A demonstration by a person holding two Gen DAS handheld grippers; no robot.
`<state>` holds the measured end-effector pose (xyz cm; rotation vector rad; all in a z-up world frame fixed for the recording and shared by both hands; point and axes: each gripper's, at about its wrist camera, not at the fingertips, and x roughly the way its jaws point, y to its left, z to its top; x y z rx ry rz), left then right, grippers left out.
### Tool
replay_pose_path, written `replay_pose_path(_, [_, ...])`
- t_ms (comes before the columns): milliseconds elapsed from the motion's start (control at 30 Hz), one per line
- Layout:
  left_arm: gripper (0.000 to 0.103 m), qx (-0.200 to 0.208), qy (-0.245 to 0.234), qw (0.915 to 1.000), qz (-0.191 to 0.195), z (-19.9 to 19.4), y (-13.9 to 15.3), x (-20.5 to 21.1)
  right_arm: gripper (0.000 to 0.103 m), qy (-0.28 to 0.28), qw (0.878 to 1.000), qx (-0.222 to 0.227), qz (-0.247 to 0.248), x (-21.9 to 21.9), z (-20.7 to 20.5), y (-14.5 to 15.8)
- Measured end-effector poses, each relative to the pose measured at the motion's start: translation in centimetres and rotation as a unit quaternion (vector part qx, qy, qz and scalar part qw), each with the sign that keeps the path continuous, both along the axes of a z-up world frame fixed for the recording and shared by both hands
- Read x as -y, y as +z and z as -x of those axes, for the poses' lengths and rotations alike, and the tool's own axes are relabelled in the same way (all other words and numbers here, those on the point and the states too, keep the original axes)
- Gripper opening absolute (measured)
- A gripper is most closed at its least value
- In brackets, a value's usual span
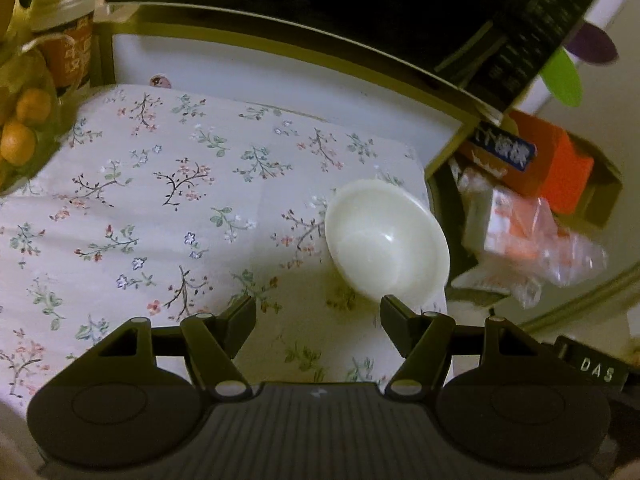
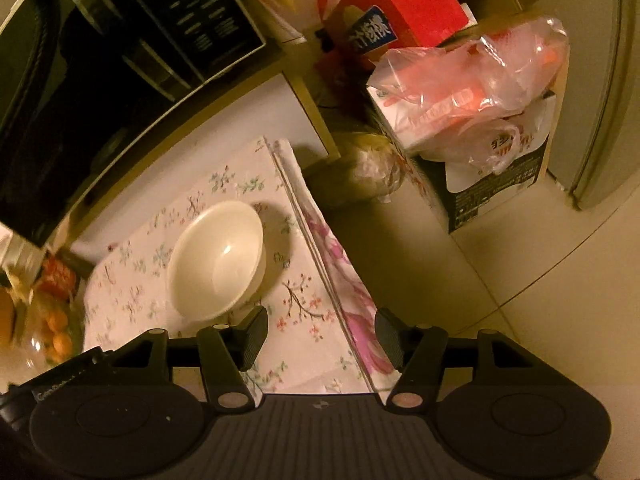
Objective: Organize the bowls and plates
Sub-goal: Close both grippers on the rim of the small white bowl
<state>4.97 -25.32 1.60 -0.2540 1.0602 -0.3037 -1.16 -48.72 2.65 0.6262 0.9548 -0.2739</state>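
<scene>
The round white plastic bowl sits right way up on the flowery cloth that covers the counter, close to the cloth's edge, maybe so it is easy to reach. The left gripper hangs near it with fingers apart, holding nothing. The right gripper is spread wide too, ready to grab.

White table carries floral cloth; white bowl on it
</scene>
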Motion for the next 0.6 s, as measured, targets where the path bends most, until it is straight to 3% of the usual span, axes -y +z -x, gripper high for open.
replay_pose_path(400, [0.065,0.027,0.000,0.9992,-0.030,-3.2,-1.5,1.7,0.059,0.006,1.000,0.009,0.006,-1.7,-4.7,-1.4])
replay_pose_path(600, [0.059,0.026,0.003,0.9989,-0.038,-4.3,-2.7,1.8,0.048,-0.003,1.000,-0.003,0.002,-1.8,-5.6,-2.8])
